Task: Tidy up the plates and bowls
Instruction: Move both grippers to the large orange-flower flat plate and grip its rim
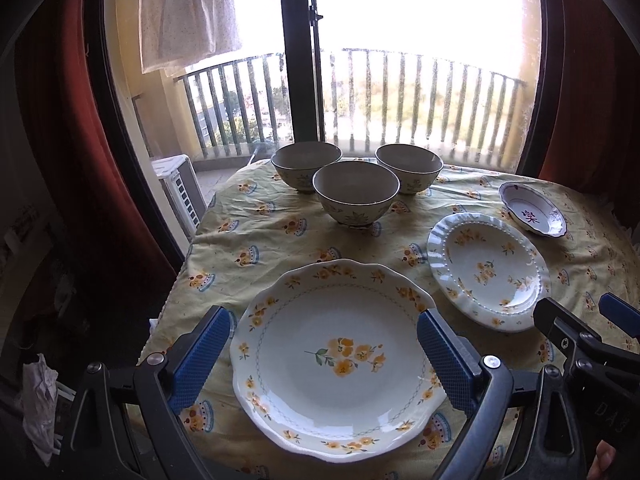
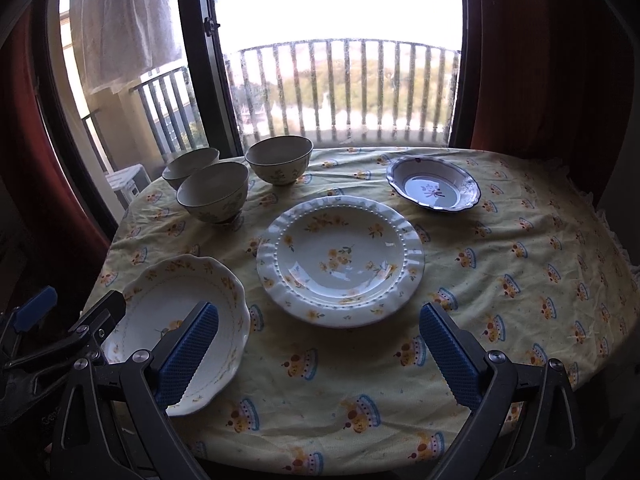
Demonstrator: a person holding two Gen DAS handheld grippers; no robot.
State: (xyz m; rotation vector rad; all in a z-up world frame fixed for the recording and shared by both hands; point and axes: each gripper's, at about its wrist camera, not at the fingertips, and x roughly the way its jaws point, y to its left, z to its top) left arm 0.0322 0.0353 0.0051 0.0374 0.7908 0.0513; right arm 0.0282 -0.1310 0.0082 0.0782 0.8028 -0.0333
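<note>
Left gripper (image 1: 324, 354), nearest the lens in the left wrist view: blue ribbed pads spread wide, hovering above the scalloped plate with yellow flowers (image 1: 340, 360), gripping nothing; whether the pads touch the plate's rim cannot be told. Right gripper (image 2: 320, 354), foreground of the right wrist view: jaws likewise wide apart and empty, above bare tablecloth (image 2: 520, 300).

Left to right in the right wrist view: the scalloped plate at the near left edge of the table, partly hidden behind the left pad and the other gripper's frame; three cream bowls with dark rims, clustered at the far left, the front bowl (image 2: 213, 192) overlapping the left rear bowl (image 2: 191, 166), the right rear bowl (image 2: 279, 159) just beside them; a white ribbed plate with beaded ring (image 2: 340, 260) at centre; a blue-rimmed dish (image 2: 433, 189) at far right, its central mark too small to read.

Background: balcony railing (image 2: 340, 88) behind glass, overexposed sky, red curtains (image 2: 540, 60) cut off by the lens edge. A fingertip (image 1: 604, 460) shows at the lower right corner of the left wrist view
</note>
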